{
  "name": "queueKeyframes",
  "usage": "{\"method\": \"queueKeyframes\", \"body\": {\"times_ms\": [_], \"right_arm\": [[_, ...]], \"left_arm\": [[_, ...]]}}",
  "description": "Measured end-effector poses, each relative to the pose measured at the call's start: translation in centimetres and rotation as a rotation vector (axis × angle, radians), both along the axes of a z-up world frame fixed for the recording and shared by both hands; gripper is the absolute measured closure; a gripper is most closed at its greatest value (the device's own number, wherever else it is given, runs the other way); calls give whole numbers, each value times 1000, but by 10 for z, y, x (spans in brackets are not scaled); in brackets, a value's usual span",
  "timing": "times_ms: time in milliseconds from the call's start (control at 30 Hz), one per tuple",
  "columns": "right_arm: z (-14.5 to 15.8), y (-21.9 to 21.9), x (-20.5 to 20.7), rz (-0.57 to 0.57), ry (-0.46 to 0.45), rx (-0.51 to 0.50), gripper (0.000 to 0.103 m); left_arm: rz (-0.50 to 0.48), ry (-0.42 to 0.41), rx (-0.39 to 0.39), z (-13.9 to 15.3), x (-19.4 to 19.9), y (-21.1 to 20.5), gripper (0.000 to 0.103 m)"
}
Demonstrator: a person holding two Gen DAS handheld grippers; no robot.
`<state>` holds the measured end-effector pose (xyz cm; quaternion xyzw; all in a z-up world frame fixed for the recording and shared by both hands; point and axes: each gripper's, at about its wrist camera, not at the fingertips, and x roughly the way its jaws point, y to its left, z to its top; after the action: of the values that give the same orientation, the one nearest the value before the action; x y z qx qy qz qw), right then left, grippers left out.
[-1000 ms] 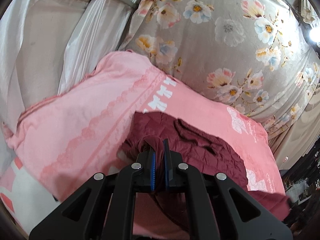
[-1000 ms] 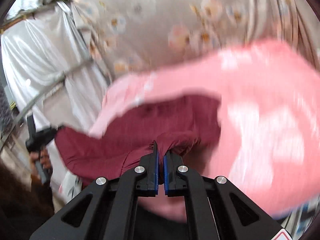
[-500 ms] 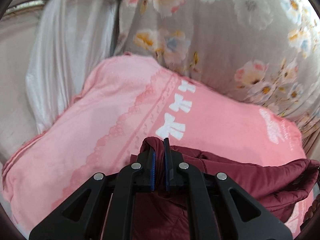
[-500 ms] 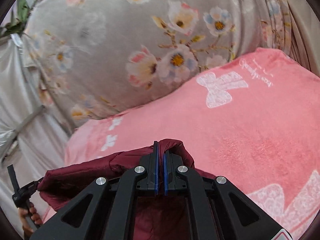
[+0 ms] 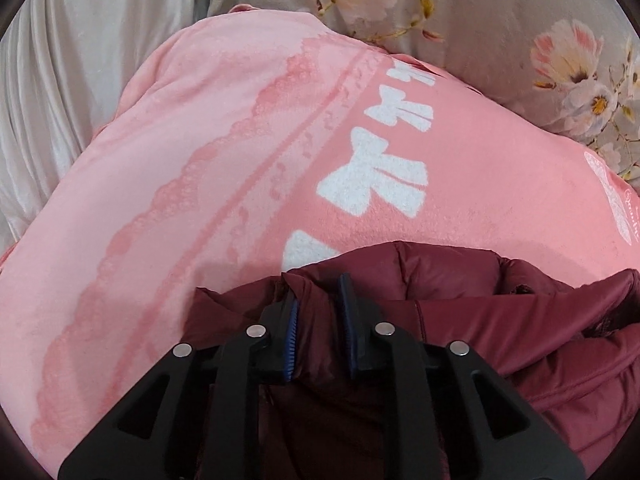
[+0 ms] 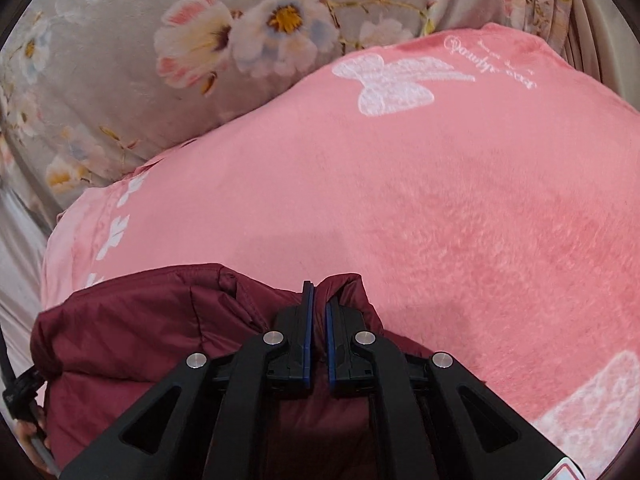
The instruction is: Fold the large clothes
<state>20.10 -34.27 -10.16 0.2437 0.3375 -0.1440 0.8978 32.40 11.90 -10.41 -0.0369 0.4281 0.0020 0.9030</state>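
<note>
Left wrist: left tool (image 5: pixel 318 300) just parting, maroon jacket (image 5: pixel 452 276) between | right tool (image 6: pixel 318 300) pinches jacket

The right hand-held gripper (image 6: pixel 317 304) is pinching a fold of the maroon jacket (image 6: pixel 140 320), its blue pads nearly together. The jacket is lying on a pink blanket (image 6: pixel 440 220) printed with white bows. A grey floral cloth (image 6: pixel 120 60) is lying behind the blanket.
</note>
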Motion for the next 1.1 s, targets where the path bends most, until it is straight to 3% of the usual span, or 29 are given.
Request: {"method": "queueKeyframes", "body": {"times_ms": [100, 200, 233, 267, 300, 333, 367, 400, 467, 600, 767, 833, 933, 1100], "right_arm": [[0, -2, 1, 4, -3, 11, 99], [11, -13, -10, 14, -45, 76, 96], [17, -16, -16, 10, -69, 86, 91], [24, -19, -23, -4, -92, 84, 76], [35, -23, -32, -38, -122, 64, 66], [43, -25, -40, -59, -152, 47, 51], [54, -26, -48, -78, -182, 26, 50], [61, -26, -52, -80, -193, 9, 50], [81, -11, -56, -54, -202, -59, 52], [106, 50, -37, 70, -200, -202, 62], [93, 147, 7, 310, -135, -333, 84], [78, 176, 19, 387, -97, -389, 85], [54, 191, 39, 439, -24, -420, 88], [26, 158, 66, 382, 70, -385, 89]], "left_arm": [[4, -8, -37, 0, 4, 3, 84], [17, -17, -106, 19, 2, 18, 80], [12, -37, -120, 29, 0, 23, 79], [9, -60, -132, 40, -3, 28, 79], [13, -87, -137, 53, -6, 34, 72], [80, -159, -83, 77, -14, 43, 33], [132, -231, -47, 94, -21, 50, 16], [154, -309, -31, 111, -29, 56, 10], [155, -337, -7, 133, -35, 56, 12], [8, -296, -18, 144, -45, 5, 20], [-223, -188, 24, 112, -52, -102, 25], [-282, -158, 46, 94, -54, -136, 27], [-304, -103, 76, 65, -45, -166, 28], [-257, -37, 115, 28, -19, -168, 28]]}}
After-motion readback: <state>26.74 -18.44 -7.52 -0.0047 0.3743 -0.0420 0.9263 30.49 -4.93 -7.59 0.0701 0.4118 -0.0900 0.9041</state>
